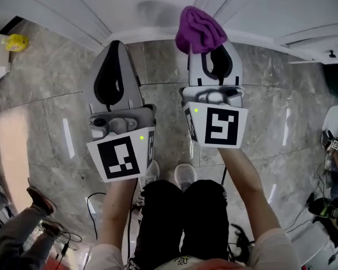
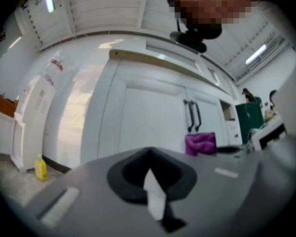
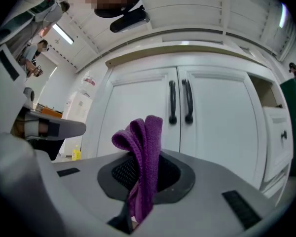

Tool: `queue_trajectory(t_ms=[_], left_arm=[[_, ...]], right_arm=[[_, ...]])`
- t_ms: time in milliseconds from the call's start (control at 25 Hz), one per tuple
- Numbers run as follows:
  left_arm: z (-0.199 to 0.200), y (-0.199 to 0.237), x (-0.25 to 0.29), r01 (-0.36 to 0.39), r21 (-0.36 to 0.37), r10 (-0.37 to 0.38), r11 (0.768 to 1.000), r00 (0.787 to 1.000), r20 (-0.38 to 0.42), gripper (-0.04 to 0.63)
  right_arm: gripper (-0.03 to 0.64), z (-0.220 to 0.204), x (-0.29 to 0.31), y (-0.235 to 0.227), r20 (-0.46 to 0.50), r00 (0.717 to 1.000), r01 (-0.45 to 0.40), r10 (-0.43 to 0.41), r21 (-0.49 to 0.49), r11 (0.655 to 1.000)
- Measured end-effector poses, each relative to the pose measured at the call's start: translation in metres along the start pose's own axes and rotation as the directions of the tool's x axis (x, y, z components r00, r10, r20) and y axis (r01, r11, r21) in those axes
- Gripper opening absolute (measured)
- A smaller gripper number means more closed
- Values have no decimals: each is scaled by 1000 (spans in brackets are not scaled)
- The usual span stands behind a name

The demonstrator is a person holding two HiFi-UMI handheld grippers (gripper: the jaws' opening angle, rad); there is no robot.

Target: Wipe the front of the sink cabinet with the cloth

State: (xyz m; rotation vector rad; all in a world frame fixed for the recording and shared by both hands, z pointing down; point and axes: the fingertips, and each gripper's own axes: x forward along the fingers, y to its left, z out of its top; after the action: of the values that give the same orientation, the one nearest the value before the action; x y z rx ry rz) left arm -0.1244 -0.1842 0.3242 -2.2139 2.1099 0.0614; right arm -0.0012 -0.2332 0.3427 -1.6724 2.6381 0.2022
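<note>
Purple knitted cloth (image 3: 140, 157), pinched between the closed fingers of the right gripper (image 1: 213, 58), bunches upright beyond their tips. Straight ahead of those fingers, apparently untouched, stands the white two-door sink cabinet (image 3: 138, 112) with dark bar handles (image 3: 172, 102). Left gripper (image 1: 114, 46), fingers closed on nothing, sits alongside; the wipe likely falls to the right.

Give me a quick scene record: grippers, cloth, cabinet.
left gripper: shut, empty
right gripper: shut on cloth
cloth: purple, bunched, sticking out past the jaws
cabinet: white, both doors shut, dark handles at the middle
contact: cannot tell if cloth touches cabinet
floor: grey stone, yellow bottle at left
</note>
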Motion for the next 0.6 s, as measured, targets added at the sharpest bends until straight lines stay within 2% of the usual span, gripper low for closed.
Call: queue_trajectory(t_ms=[120,320,480,600], left_arm=[[112,-6,-13,15,-19,-15,1000,1000,7,5],[321,-16,-40,46,-31,-45,998,999,21,6],[470,-28,-67,80,-30,-79,996,996,31,5],[556,-50,-82,136,-18,-135,991,990,50,6]], right_arm=[[52,88,-29,5,-80,997,13,-13,-2,1000],[51,285,-82,-10,-175,984,29,-24,25,999],[51,450,-116,-18,-130,991,9,-7,21,1000],[51,541,-138,-23,-90,996,1,1,24,1000]])
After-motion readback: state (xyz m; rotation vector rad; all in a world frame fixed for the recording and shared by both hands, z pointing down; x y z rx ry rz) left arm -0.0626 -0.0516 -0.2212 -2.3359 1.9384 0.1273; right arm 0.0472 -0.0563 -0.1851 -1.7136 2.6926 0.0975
